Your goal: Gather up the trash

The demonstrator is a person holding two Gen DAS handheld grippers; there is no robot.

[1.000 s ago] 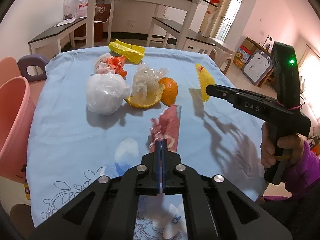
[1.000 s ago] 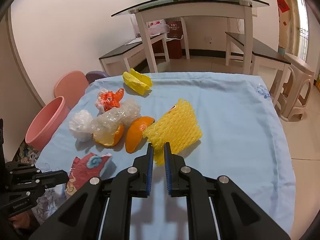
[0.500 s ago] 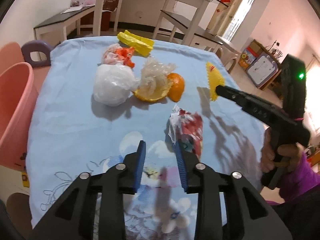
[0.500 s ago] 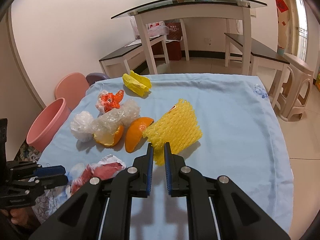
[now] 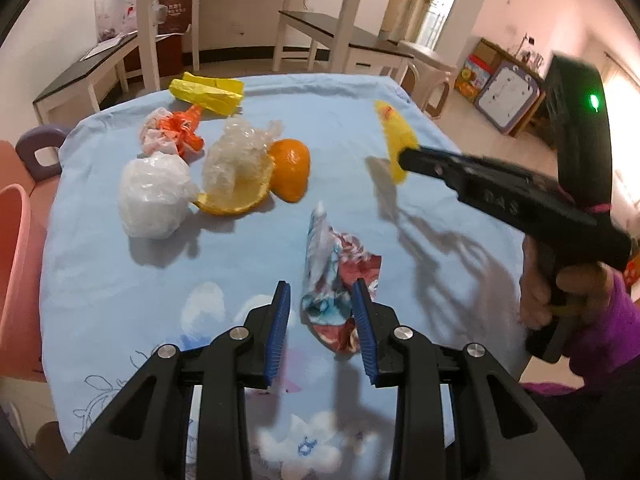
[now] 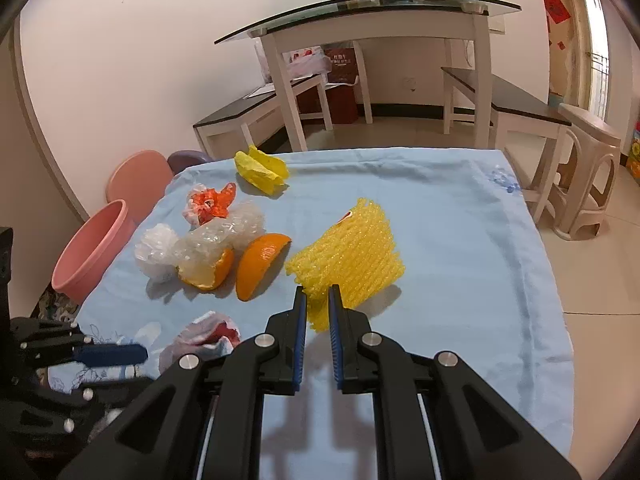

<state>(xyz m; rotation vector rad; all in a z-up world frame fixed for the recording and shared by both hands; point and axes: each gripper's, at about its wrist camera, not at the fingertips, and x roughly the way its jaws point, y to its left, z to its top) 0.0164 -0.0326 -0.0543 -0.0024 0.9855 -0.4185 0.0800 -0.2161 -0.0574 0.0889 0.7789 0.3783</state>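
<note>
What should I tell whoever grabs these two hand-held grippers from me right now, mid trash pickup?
Left hand-held gripper: open, jaws on either side of the crumpled red and blue wrapper, nothing gripped.
Right hand-held gripper: shut on the yellow foam net, which looks lifted off the blue tablecloth.
On the cloth: white plastic ball, clear plastic in an orange peel, orange piece, red and white wrapper, yellow wrapper.
Pink bin stands off the table's left edge.
Done: net grasped. Left: bin it, then close on the wrapper and clear the rest.
</note>
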